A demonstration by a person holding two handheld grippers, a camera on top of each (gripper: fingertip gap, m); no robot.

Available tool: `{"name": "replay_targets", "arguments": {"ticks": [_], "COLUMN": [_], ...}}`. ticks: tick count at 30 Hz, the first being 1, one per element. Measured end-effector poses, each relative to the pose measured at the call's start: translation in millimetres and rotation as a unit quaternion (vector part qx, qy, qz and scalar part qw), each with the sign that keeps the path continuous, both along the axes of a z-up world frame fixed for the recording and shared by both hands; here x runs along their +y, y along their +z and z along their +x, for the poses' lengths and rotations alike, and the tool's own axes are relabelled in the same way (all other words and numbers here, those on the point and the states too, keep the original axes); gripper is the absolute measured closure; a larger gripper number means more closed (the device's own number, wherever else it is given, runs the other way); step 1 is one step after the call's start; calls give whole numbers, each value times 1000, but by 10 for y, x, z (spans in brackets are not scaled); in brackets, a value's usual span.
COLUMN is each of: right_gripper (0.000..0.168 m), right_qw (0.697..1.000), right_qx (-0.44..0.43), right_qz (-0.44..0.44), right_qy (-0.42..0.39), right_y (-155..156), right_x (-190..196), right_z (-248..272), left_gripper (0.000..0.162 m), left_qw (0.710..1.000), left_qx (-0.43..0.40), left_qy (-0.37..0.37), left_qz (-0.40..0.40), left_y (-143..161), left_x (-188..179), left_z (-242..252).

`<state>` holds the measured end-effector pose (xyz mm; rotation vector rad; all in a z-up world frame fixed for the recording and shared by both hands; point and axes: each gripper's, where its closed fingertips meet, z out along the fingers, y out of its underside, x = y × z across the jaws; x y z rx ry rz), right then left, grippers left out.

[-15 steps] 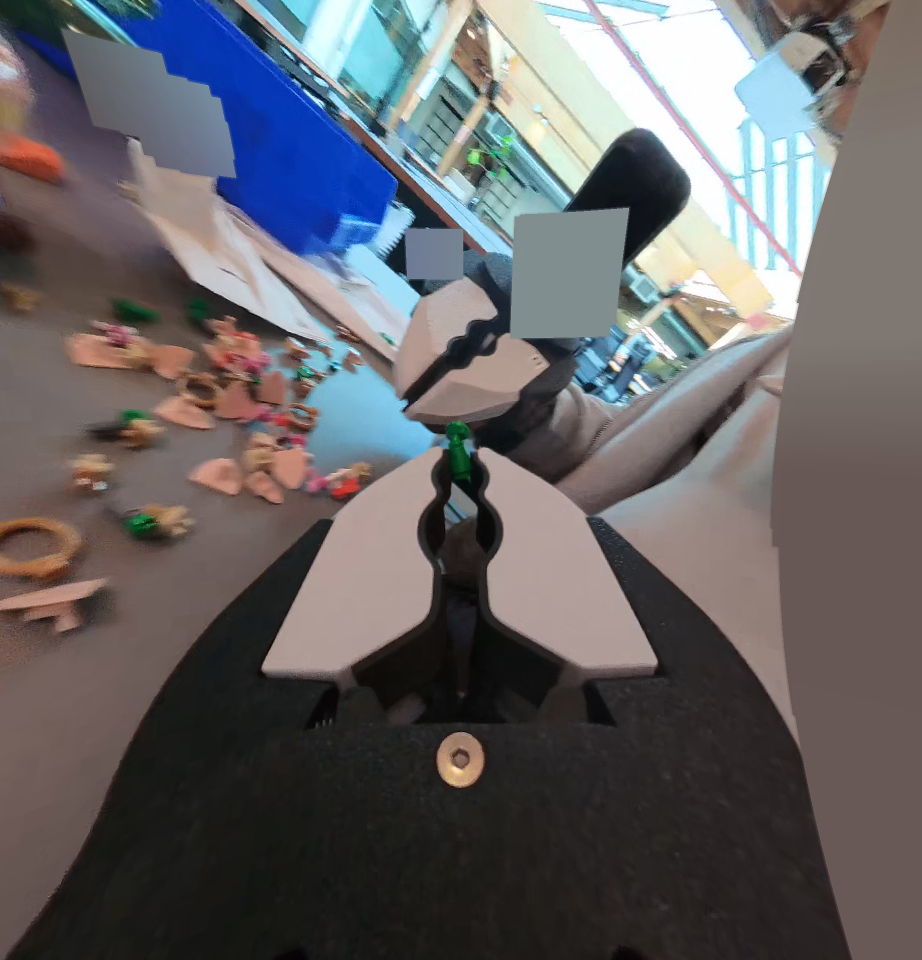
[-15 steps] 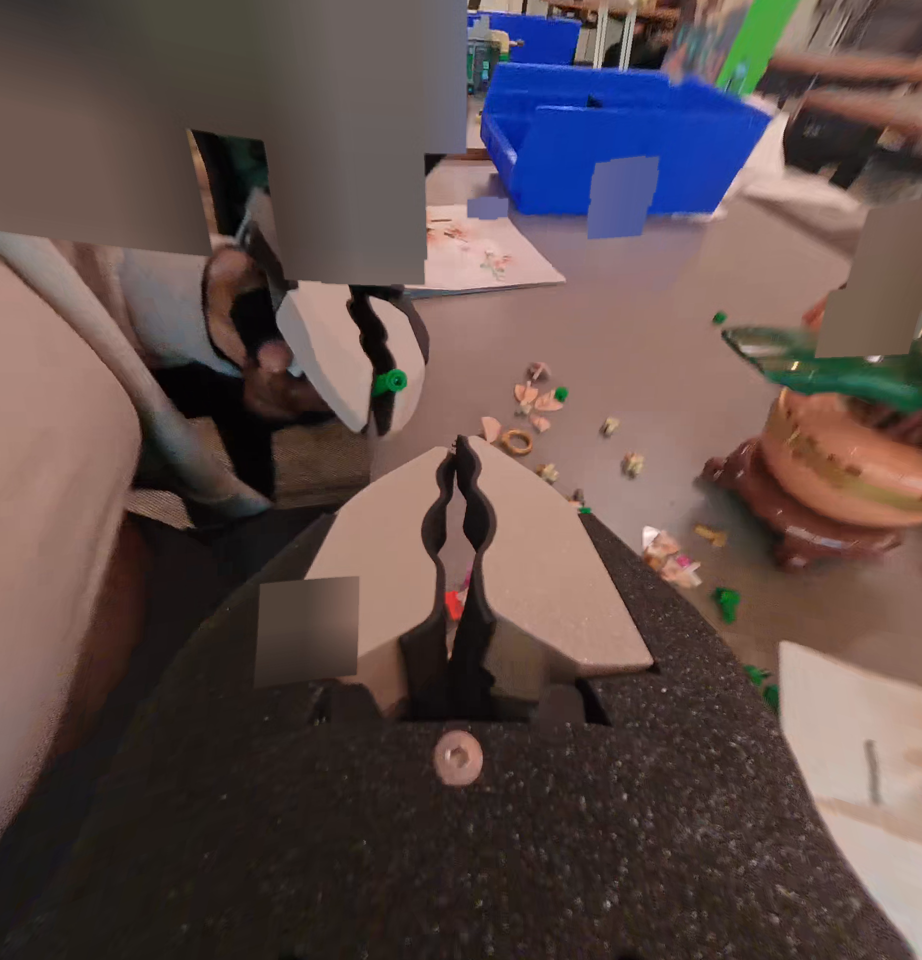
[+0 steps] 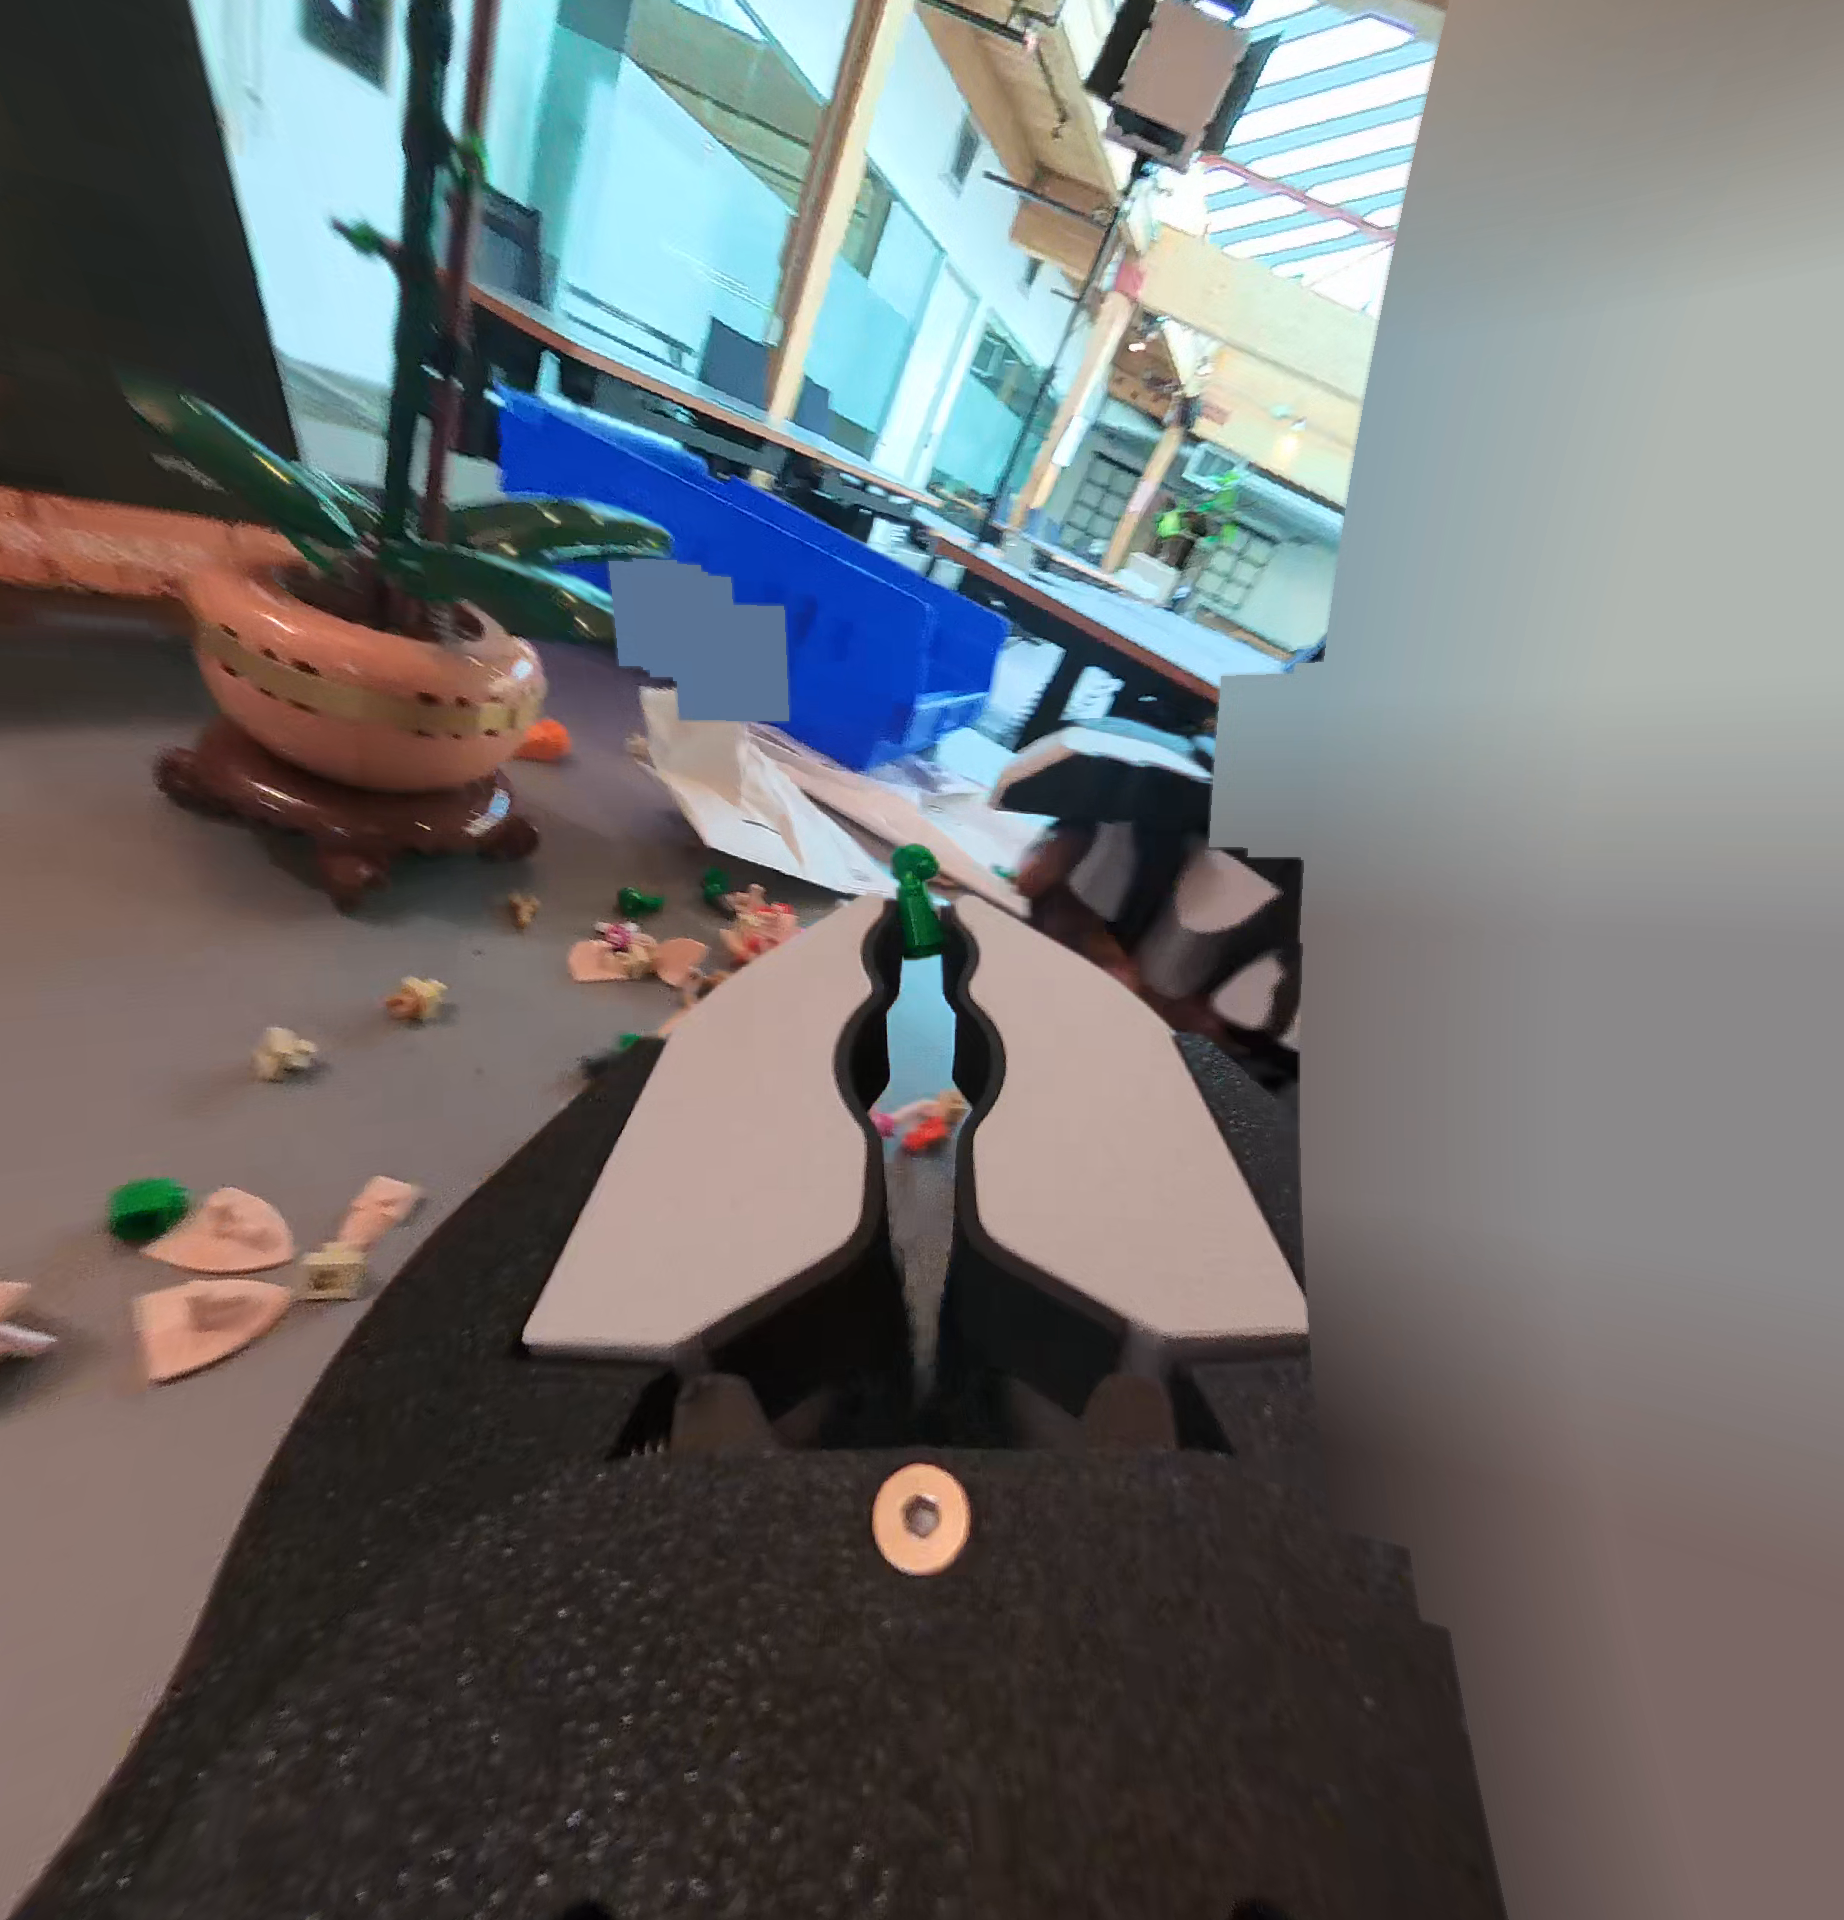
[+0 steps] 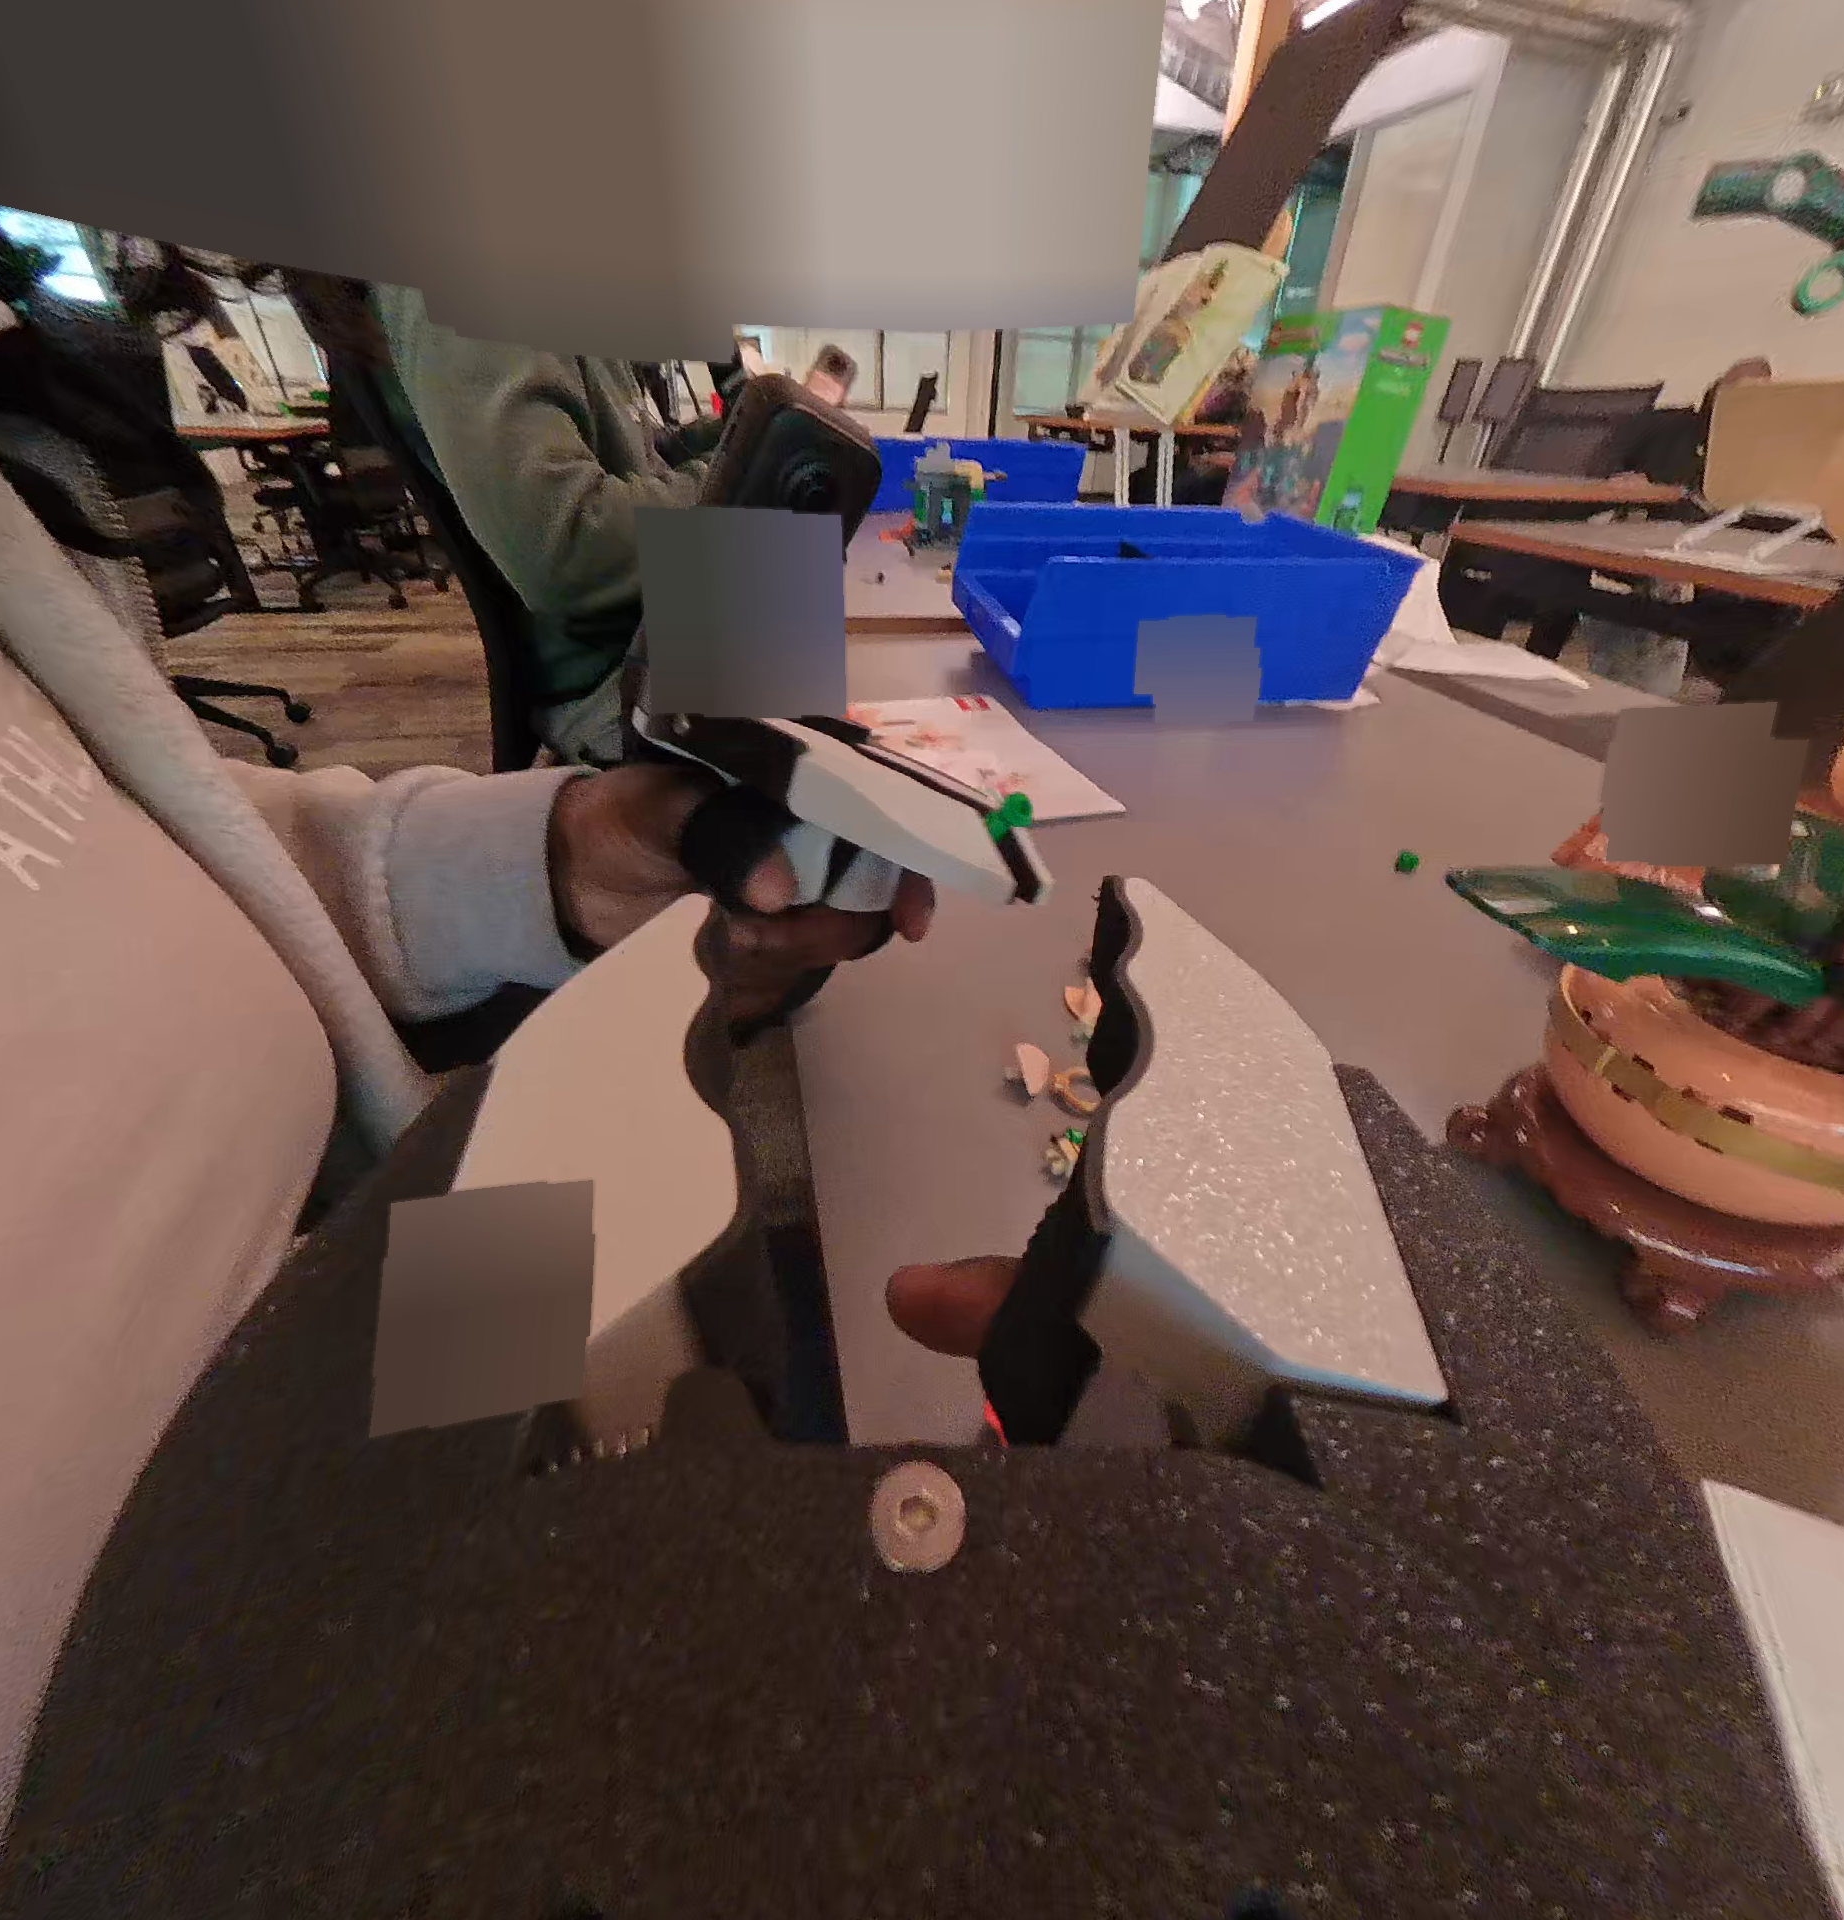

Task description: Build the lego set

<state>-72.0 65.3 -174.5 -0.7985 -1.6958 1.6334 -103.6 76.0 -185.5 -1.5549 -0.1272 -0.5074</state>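
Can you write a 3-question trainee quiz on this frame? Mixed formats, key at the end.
1. True or false: the left tongs are shut on a small green lego piece.
2. Multiple choice: the right tongs are A) shut on a petal, B) open and empty, C) shut on the flower pot.
3. Fill in: in the left wrist view, the lego plant's pink pot stands on a ____ base, and behind it sits a ____ bin.

Key: 1 true; 2 B; 3 brown, blue.
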Motion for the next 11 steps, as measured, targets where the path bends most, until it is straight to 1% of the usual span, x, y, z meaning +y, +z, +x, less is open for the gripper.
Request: {"name": "replay_targets", "arguments": {"ticks": [2,3,4,5,7,8,9,10,11], "right_gripper": [101,106,105,108,123,142,167,168,168], "right_qw": [1000,1000,999,999,999,998,996,993,992], "right_qx": [17,24,31,33,25,27,42,52,44], "right_qz": [-5,0,5,4,-5,-13,-27,-48,-70], "right_qy": [-8,-12,-13,-17,-29,-49,-72,-92,-100], "right_y": [70,103,136,166,192,212,264,312,328], "right_x": [-39,-60,-91,-119,-164,-140,-90,-28,17], "right_z": [-6,-13,-23,-43,-99,-141,-174,-203,-230], "left_gripper": [156,156,156,156,156,156,156,156,156], "left_qw": [997,992,983,973,952,945,938,929,918], "left_qx": [67,111,157,197,259,278,296,317,344], "left_qy": [38,61,90,119,159,166,169,178,188], "left_qz": [12,19,27,33,45,54,62,65,66], "left_y": [46,74,108,148,239,286,324,350,368], "left_x": [6,10,13,15,18,20,22,20,16], "left_z": [-65,-100,-144,-189,-230,-217,-195,-195,-197]}}
